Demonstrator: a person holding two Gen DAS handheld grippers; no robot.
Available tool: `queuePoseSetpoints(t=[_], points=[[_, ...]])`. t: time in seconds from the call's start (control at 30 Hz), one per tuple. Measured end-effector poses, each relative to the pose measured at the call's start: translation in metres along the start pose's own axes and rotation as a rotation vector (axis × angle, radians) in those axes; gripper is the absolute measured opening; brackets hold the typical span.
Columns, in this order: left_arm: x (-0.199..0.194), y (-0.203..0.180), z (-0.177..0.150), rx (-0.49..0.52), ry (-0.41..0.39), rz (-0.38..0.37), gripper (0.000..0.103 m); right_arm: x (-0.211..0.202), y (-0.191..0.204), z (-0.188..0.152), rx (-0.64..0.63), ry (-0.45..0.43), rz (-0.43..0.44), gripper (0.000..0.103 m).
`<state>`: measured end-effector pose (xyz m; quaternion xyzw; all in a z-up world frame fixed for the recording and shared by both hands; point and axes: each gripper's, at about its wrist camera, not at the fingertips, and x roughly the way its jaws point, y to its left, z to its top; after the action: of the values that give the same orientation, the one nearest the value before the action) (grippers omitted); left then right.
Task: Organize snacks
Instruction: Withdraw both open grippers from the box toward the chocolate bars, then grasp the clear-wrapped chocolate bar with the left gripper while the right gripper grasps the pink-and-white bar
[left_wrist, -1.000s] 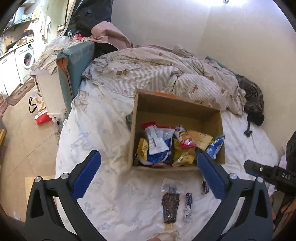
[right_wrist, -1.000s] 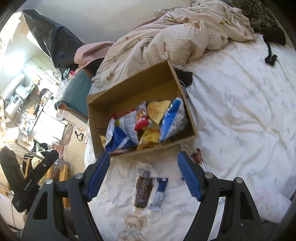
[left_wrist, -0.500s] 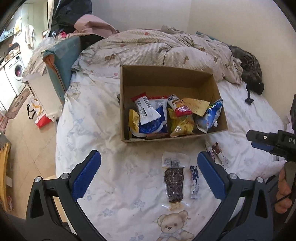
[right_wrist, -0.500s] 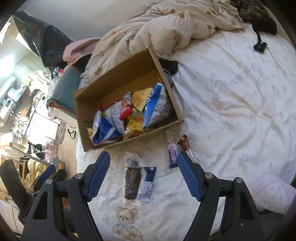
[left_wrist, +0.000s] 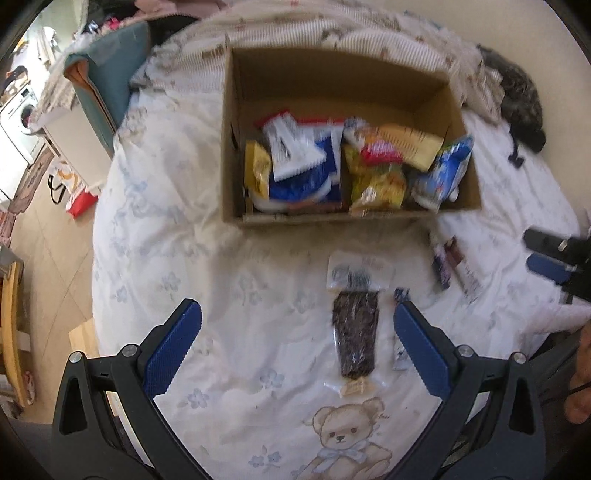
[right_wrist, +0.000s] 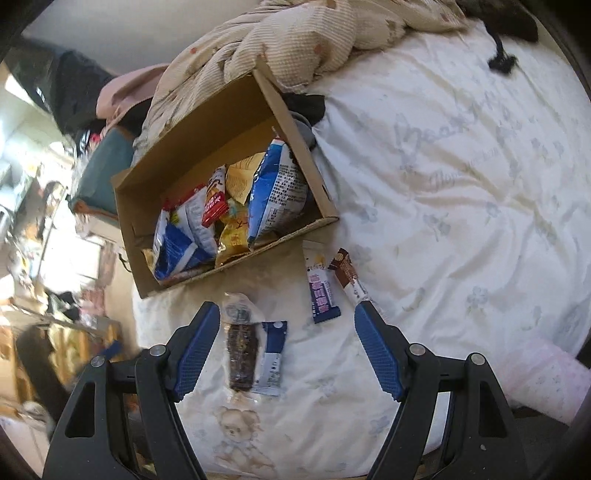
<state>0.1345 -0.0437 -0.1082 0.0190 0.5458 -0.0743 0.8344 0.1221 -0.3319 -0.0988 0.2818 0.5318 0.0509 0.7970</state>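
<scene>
An open cardboard box (left_wrist: 236, 122) (right_wrist: 291, 122) holding several snack bags sits on a white floral bed sheet. In front of it lie a clear pack with a dark brown bar (left_wrist: 355, 332) (right_wrist: 242, 350), a small blue-white sachet (right_wrist: 273, 352) (left_wrist: 400, 356) beside it, and two slim packets (right_wrist: 322, 290) (left_wrist: 448, 264) farther right. My left gripper (left_wrist: 295, 349) is open and empty above the sheet, the dark bar pack near its right finger. My right gripper (right_wrist: 286, 349) is open and empty, hovering over the bar pack and sachet. It also shows at the left wrist view's right edge (left_wrist: 554, 258).
A rumpled checked duvet (right_wrist: 295, 40) lies behind the box. A dark garment (left_wrist: 521, 107) lies at the far right. The bed's left edge drops to a floor with a teal cushion (left_wrist: 110, 74), a washing machine (left_wrist: 18, 110) and clutter. A teddy-bear print (left_wrist: 343, 439) marks the near sheet.
Both grippers have moved forward and down toward the sheet; the box and loose packets look larger and nearer. Both stay open and empty.
</scene>
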Motion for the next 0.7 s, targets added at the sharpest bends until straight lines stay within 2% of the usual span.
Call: queuePoseSetpoints(t=[0.13, 0.27, 0.4, 0.53, 0.7], points=[[0.029, -0.007, -0.008, 0.034, 0.106, 0.005, 0.102, 0.007, -0.005, 0.003, 0.026, 0.028, -0.017, 0.079], [0.058, -0.025, -0.013, 0.075, 0.183, -0.012, 0.093, 0.009, -0.008, 0.006, 0.037, 0.036, -0.012, 0.079], [0.091, -0.042, -0.018, 0.119, 0.261, 0.001, 0.093, 0.009, -0.009, 0.007, 0.036, 0.040, -0.013, 0.079], [0.116, -0.048, -0.022, 0.082, 0.302, -0.019, 0.094, 0.008, -0.014, 0.006, 0.047, 0.044, -0.022, 0.079], [0.124, -0.054, -0.018, 0.075, 0.293, 0.004, 0.095, 0.010, -0.020, 0.006, 0.065, 0.054, -0.025, 0.079]])
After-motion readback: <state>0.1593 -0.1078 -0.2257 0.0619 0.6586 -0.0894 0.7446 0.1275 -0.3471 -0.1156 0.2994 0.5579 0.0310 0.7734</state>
